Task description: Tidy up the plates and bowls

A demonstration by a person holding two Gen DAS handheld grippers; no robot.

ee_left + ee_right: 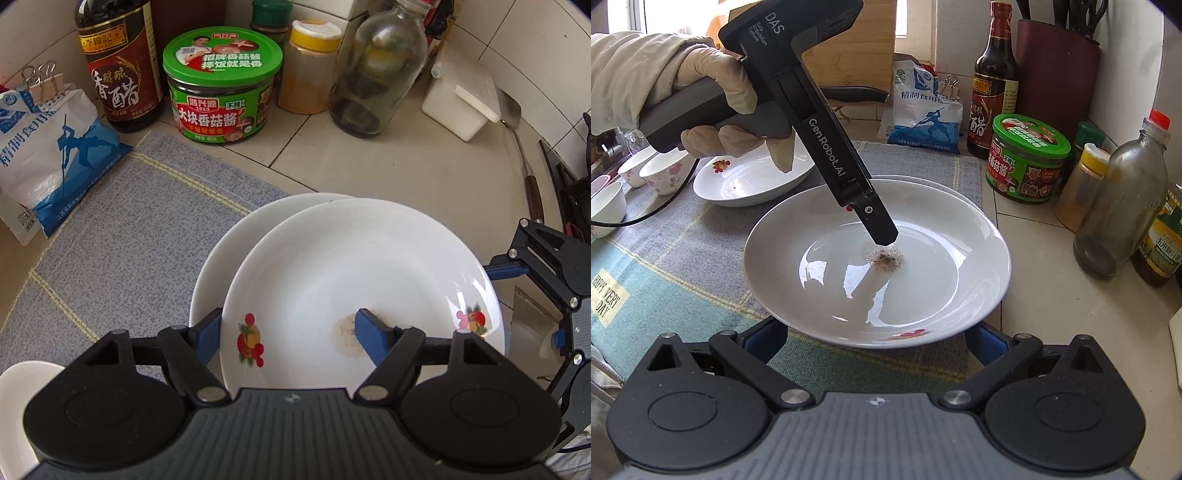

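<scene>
- Two white plates stacked off-centre on the grey placemat (140, 236): top plate (354, 280) overhangs the lower plate (221, 266) and could slide.
- Left gripper (288, 332) straddles the top plate's rim, jaws half-wide, not pinching.
- Right gripper (875, 339) spread wide around the near rim.
- Third dish (750, 184) and three cups wait behind.

L hand-held gripper (288, 328) jaws apart; R hand-held gripper (877, 341) spread wide.

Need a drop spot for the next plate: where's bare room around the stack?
Free: grey mat between salt bag and stacked plates; tile strip between plates and green jar. Crowded: back row, vinegar bottle to glass bottle.
</scene>
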